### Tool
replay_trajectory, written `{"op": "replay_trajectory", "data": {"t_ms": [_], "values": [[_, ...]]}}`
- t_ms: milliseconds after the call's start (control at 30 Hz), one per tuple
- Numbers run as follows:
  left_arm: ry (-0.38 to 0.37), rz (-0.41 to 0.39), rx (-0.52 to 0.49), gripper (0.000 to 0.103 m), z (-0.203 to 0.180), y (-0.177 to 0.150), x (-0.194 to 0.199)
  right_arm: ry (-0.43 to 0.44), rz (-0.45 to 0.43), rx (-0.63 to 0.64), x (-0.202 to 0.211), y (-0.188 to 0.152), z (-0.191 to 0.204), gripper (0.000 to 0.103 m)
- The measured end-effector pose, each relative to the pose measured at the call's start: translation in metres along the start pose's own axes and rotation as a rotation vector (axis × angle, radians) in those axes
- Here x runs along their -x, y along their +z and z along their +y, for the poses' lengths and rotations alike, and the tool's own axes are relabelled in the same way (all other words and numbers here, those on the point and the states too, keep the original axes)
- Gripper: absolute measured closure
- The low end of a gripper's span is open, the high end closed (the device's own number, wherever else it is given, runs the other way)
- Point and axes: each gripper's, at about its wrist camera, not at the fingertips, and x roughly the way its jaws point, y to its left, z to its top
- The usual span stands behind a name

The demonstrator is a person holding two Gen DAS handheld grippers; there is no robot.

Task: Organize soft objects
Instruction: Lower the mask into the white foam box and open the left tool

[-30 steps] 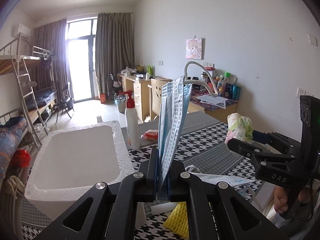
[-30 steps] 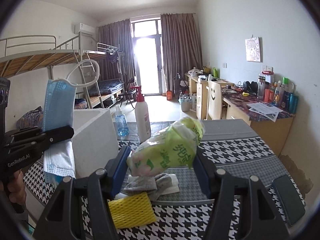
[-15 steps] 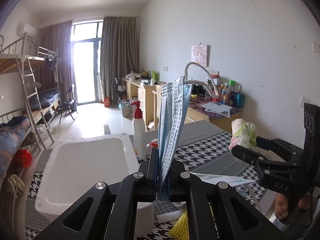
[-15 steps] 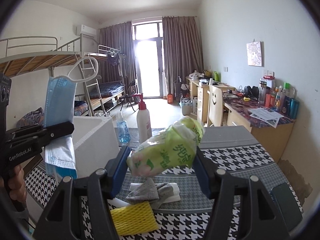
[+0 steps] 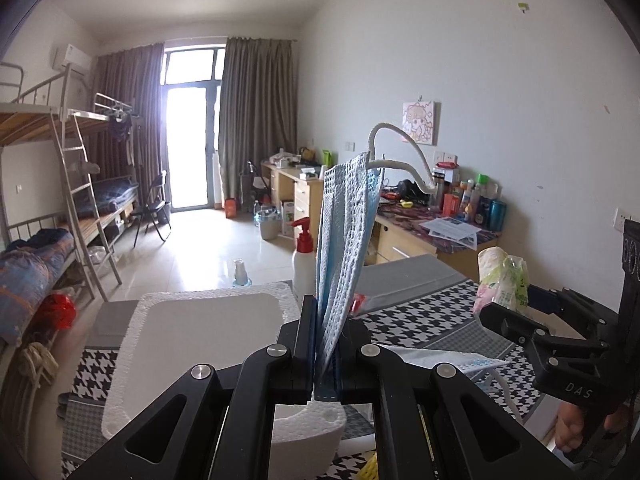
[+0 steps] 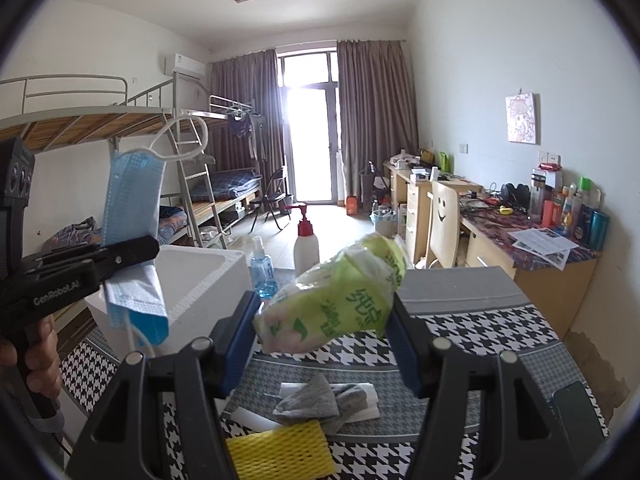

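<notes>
My left gripper [image 5: 325, 340] is shut on a blue face mask [image 5: 344, 240] that stands upright, its white ear loop [image 5: 400, 148] arching right. It also shows in the right wrist view [image 6: 132, 208], held over the white foam box [image 6: 200, 280]. My right gripper [image 6: 324, 320] is shut on a green tissue pack [image 6: 336, 292], held above the table; the pack also shows in the left wrist view [image 5: 504, 280]. The foam box [image 5: 192, 332] sits just below and left of my left gripper.
On the houndstooth table [image 6: 460, 328] lie a grey sock [image 6: 320, 404], a yellow foam net [image 6: 276, 452] and a white sponge [image 6: 256, 420]. A pump bottle [image 6: 306, 240] and blue spray bottle [image 6: 262, 268] stand behind the box. A dark phone [image 6: 576, 404] lies right.
Both grippers have risen a little with their loads. The foam box and table items sit lower in both views. Neither grip has changed.
</notes>
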Motion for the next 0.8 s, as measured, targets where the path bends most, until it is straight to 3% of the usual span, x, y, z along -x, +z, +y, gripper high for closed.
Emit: {"op": "replay_trajectory", "data": {"t_ms": [800], "values": [[0.174,-0.036,0.067,0.096,0.047,0.008,0.01,0.126,0.013,0.055,-0.021,0.02,0.037,0.037]]}}
